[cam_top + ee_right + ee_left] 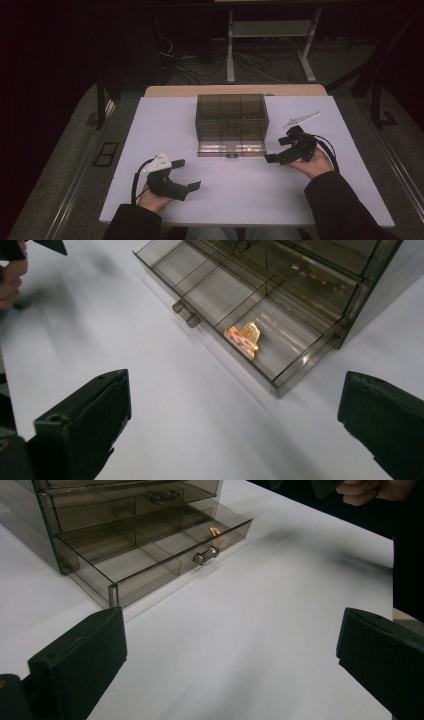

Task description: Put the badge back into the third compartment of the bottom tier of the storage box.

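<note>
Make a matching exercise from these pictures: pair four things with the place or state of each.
Things:
1. bottom drawer
2. small orange object
3. left claw
4. right claw

Places or states:
A. open, beside the drawer's right end
B. pulled out of the smoky plastic chest
C. lying in a drawer compartment
D. open, near the table's front edge, left of centre

Pairs: 1-B, 2-C, 3-D, 4-A
</note>
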A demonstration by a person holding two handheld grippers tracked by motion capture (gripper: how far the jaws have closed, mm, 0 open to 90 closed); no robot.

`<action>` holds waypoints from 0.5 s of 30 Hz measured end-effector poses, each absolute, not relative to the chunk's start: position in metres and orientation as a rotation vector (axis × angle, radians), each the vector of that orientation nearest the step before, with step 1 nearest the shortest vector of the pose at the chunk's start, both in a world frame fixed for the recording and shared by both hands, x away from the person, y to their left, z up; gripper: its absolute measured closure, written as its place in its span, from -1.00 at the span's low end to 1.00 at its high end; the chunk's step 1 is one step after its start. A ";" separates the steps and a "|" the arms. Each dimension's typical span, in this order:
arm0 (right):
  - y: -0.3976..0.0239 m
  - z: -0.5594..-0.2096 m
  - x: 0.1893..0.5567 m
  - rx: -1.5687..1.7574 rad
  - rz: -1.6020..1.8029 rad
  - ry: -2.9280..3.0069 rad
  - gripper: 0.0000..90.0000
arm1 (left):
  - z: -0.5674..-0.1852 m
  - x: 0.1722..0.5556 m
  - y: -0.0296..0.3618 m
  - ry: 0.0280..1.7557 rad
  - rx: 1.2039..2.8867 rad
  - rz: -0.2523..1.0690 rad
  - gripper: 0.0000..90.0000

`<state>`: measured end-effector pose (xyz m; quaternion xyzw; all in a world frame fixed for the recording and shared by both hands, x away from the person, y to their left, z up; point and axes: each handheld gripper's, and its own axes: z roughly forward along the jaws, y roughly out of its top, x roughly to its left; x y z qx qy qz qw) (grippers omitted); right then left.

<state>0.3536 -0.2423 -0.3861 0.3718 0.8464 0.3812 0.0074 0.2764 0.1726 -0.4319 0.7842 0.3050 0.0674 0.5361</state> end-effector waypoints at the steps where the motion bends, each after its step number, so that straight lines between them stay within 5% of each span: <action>1: -0.243 -0.386 0.351 1.160 1.195 2.641 -1.00 | -0.432 0.276 0.173 0.726 1.868 0.160 -1.00; 15: -0.255 -0.394 0.324 1.200 1.217 2.595 -1.00 | -0.432 0.276 0.172 0.729 1.867 0.158 -1.00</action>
